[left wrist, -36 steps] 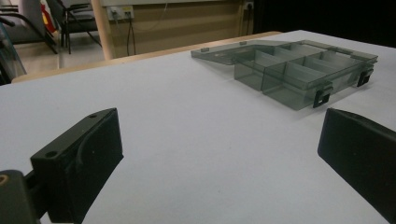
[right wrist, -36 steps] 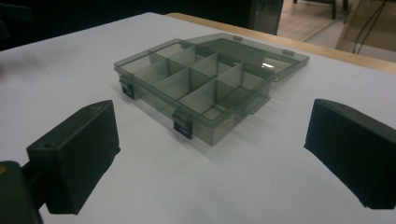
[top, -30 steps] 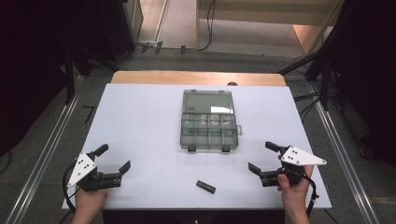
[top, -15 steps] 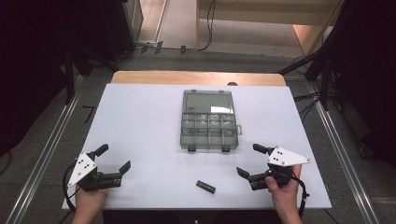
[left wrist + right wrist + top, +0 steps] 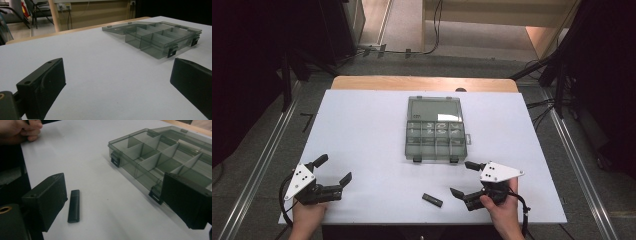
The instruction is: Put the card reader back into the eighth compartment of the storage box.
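Open smoky-grey clear plastic compartment box (image 5: 434,130), compartments bare.
Small flat black bar (image 5: 432,200) lies outside; right gripper (image 5: 463,179) and left gripper (image 5: 333,169) both gape wide, holding nothing.

Even overhead light on the table (image 5: 362,130), dark surroundings (gripper views slightly soft).

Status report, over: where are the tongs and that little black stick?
Right tongs open, jaws just closing slightly, nothing between. Black stick flat on table, just left of them. Left tongs open, idle. Path clear.
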